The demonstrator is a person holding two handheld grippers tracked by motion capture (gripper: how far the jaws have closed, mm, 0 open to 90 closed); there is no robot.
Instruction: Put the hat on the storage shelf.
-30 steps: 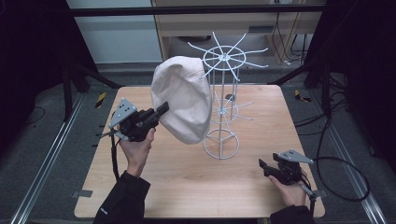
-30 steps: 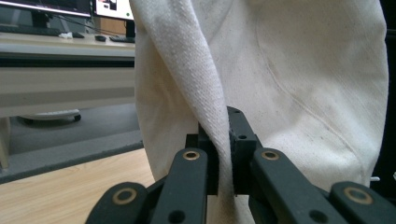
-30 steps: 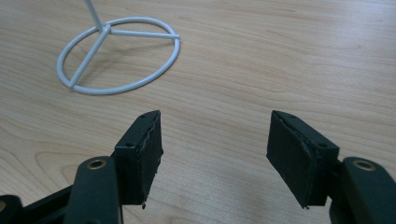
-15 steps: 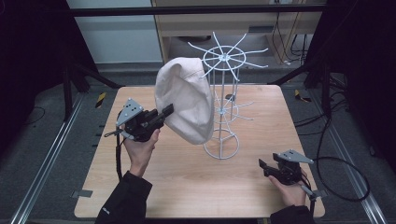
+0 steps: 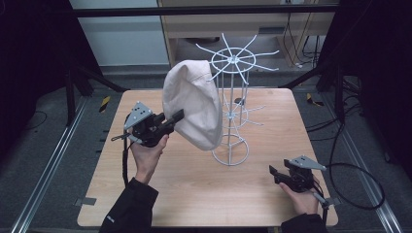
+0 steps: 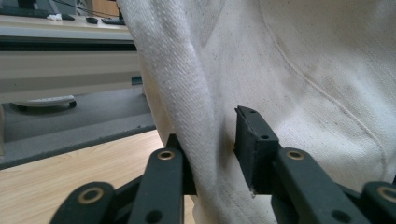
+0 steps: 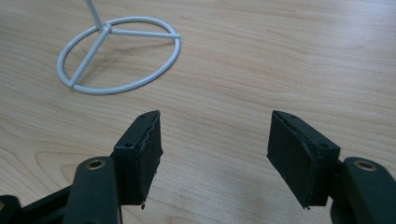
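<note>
The left tool is lifted up off the bench, and its two black jaws have just been opening. In the left gripper view a thick fold of the soft cream cloth hat still sits between the jaws. The fold leans on the left jaw, but there is a small gap next to the right jaw, so the tool is parted a bit and not pinching the cloth.

That close view shows the rough weave and a curved seam on the hat. The high view shows the other things: the hat hangs in the air from one of the top spokes of the tall white wire stand, on the side of the stand nearest the left tool. The stand's round foot ring rests on the light wooden bench, and the bottom of the hat hangs just above it.

The right tool lies low on the bench near the front right corner, well apart from the hat. In the right gripper view its jaws are spread wide with bare wood between them, and the stand's foot ring lies a little way ahead of it
</note>
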